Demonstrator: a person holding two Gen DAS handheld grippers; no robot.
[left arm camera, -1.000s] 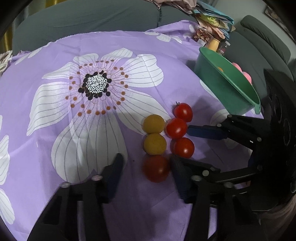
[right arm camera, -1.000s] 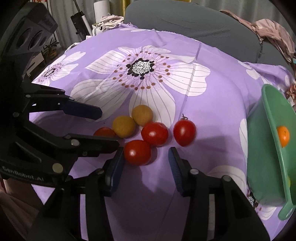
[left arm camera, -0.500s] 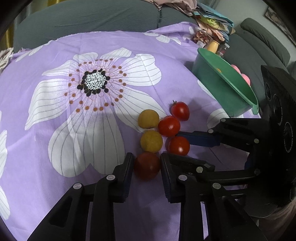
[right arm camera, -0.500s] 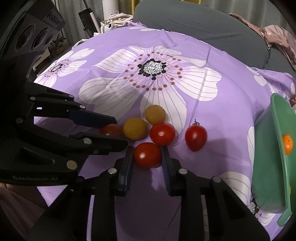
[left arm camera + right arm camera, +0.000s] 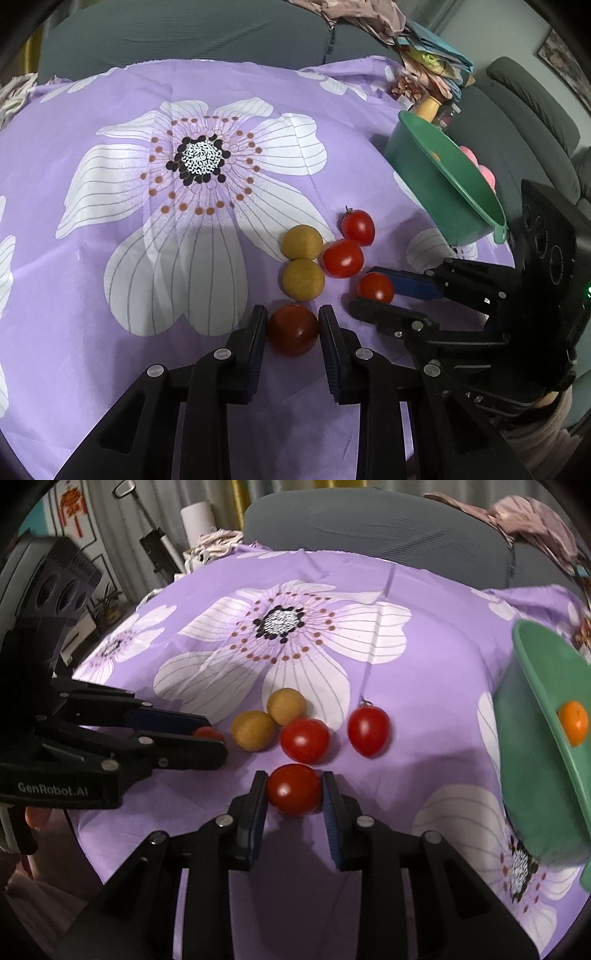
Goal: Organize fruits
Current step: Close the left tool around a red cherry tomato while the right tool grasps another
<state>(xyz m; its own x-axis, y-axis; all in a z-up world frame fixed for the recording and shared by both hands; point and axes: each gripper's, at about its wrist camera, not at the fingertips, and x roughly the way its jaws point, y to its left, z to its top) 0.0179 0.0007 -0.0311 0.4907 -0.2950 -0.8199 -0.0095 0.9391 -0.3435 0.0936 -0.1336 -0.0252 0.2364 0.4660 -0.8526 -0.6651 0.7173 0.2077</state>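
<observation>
Several fruits lie clustered on the purple flowered cloth (image 5: pixel 110 258). My left gripper (image 5: pixel 292 326) is shut on a dark red tomato (image 5: pixel 293 329) at the near end of the cluster. My right gripper (image 5: pixel 294 788) is shut on a red tomato (image 5: pixel 294 789); it shows in the left wrist view (image 5: pixel 376 288) between the right fingers. Two yellow-brown round fruits (image 5: pixel 303 242) (image 5: pixel 303 278) and two more red tomatoes (image 5: pixel 342 257) (image 5: pixel 358 226) lie just beyond. A green bowl (image 5: pixel 436 192) stands at the right with an orange fruit (image 5: pixel 572 722) inside.
A grey sofa (image 5: pixel 184 33) runs behind the cloth, with a pile of clothes and papers (image 5: pixel 424 48) at the back right. The two grippers sit close together, side by side. Pink objects (image 5: pixel 480 166) lie behind the bowl.
Both grippers moved forward around their tomatoes and closed. One second ago both stood wide open; now each grips a tomato.
</observation>
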